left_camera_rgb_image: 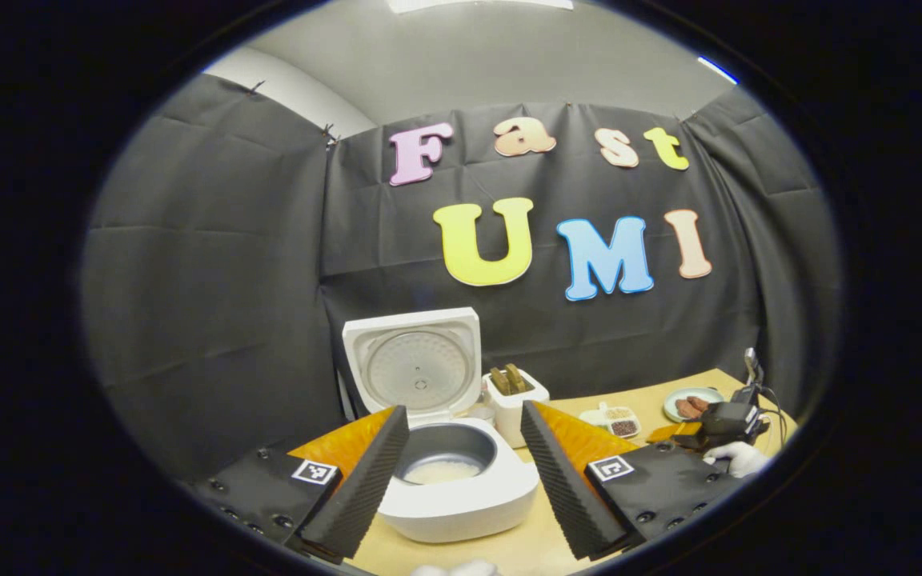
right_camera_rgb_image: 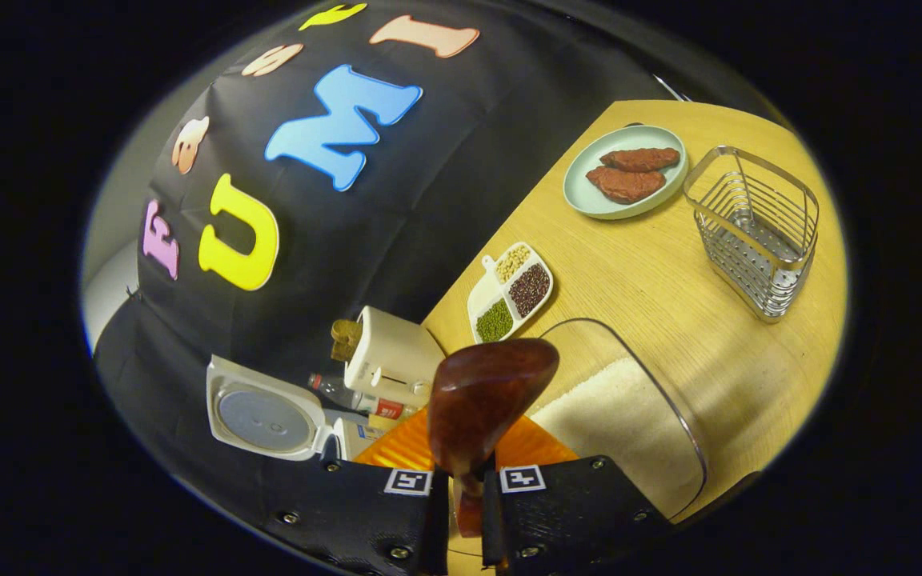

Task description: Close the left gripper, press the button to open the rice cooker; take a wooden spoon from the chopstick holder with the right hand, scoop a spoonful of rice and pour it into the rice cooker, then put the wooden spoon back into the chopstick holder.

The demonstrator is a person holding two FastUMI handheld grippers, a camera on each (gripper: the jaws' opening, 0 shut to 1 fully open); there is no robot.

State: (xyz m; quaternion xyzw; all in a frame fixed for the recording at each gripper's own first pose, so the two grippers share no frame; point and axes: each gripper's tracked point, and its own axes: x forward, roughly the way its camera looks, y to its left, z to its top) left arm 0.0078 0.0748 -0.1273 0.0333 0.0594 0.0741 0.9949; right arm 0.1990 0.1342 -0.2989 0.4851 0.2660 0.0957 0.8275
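Two steps done: rice cooker (left_camera_rgb_image: 461, 480) lid up ahead of open left claw (left_camera_rgb_image: 461, 480); right claw (right_camera_rgb_image: 461, 512) grips wooden spoon (right_camera_rgb_image: 485, 400). Rice container (right_camera_rgb_image: 629, 416) just beyond. Scoop, pour, return left.

Your left gripper (left_camera_rgb_image: 457, 480) hangs with its fingers spread apart, and between them sits the rice cooker (left_camera_rgb_image: 461, 488), lid (left_camera_rgb_image: 417, 364) standing upright, a layer of rice (left_camera_rgb_image: 438, 472) in its pot. Just right of the cooker stands a white toaster (left_camera_rgb_image: 514, 400). Farther right lie a divided dish of beans (left_camera_rgb_image: 617, 420), a plate of meat (left_camera_rgb_image: 691, 404), and the other gripper (left_camera_rgb_image: 721, 424) with a gloved hand (left_camera_rgb_image: 737, 458).
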